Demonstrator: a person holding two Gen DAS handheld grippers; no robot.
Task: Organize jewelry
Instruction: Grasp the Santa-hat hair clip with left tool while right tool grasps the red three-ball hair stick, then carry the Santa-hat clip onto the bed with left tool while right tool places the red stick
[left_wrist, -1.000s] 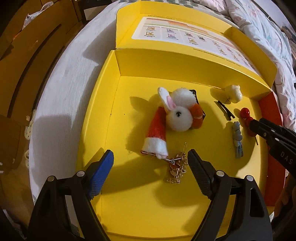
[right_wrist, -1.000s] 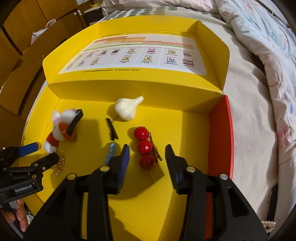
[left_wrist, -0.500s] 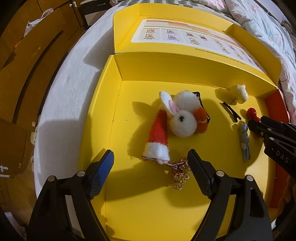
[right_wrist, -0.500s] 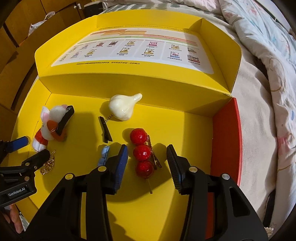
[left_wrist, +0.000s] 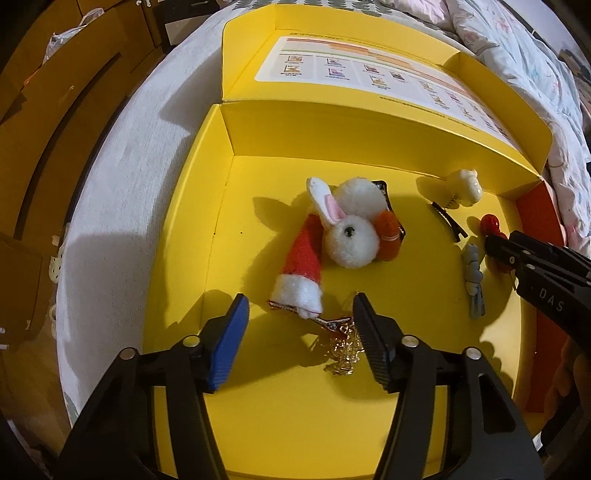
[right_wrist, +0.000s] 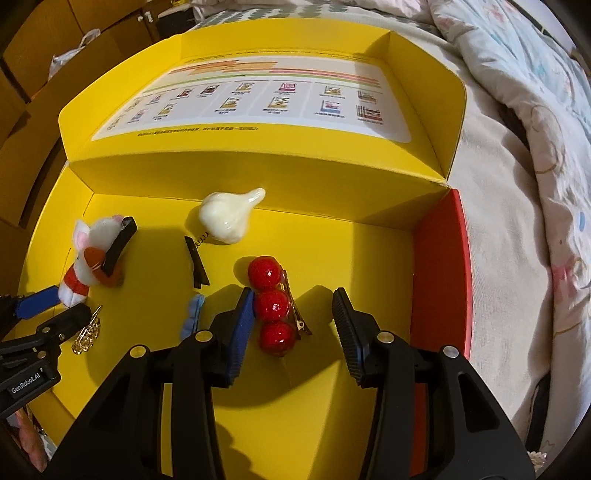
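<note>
Both claws have edged deeper into the yellow box (right_wrist: 373, 258): right claw (right_wrist: 293, 314) (jaws wide, empty) straddles the red bead clip (right_wrist: 273, 306); left claw (left_wrist: 299, 325), likewise open, flanks the gold chain (left_wrist: 343, 350).

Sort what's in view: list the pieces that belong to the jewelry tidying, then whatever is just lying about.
Belongs to the job:
- fluffy white rabbit hair clip with red sleeve
- gold chain trinket
- hair clip with three glossy red balls
- cream glossy charm on a black clip
- blue-grey fabric clip
- open yellow cardboard box

Just lying about:
- pastel patterned quilt
- crumpled plastic bag
</note>
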